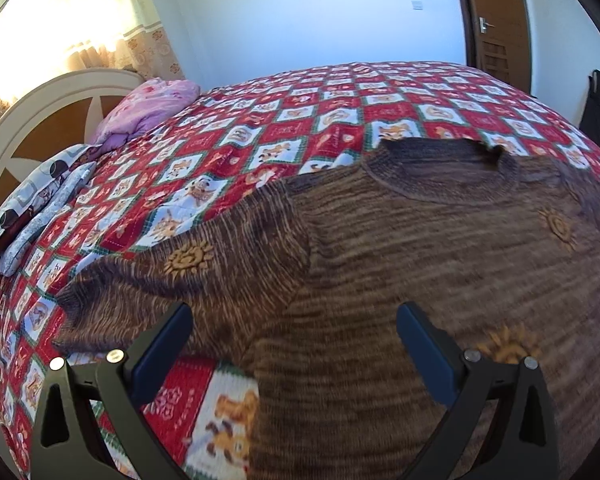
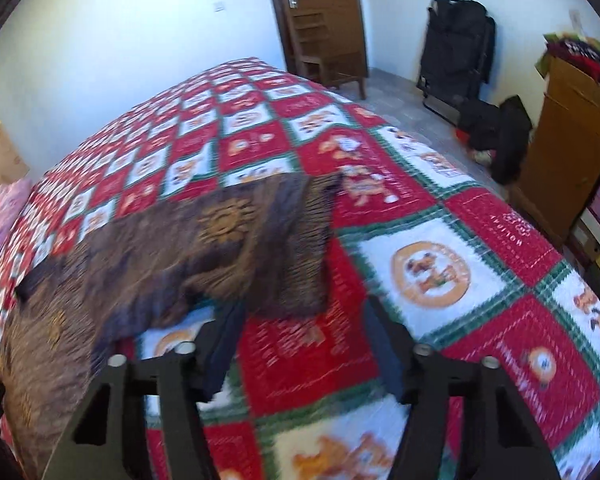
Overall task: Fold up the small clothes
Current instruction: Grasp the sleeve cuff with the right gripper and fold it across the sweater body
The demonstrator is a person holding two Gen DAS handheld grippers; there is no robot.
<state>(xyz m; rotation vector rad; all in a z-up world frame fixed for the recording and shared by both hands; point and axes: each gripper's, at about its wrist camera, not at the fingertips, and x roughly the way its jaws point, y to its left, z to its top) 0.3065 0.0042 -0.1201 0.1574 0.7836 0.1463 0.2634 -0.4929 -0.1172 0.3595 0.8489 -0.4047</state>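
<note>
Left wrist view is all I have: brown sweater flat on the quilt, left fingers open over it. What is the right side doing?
Observer: The right gripper is open too, holding nothing, above the red checked quilt just off the brown sweater.
Operator: Is the far sleeve laid out?
Observer: No. In the right wrist view the sleeve lies folded in over the body; its cuff end sits just ahead of the fingers.
Operator: Anything beside the bed that side?
Observer: A wooden cabinet with clothes piled on top, and a black bag against the wall.
</note>
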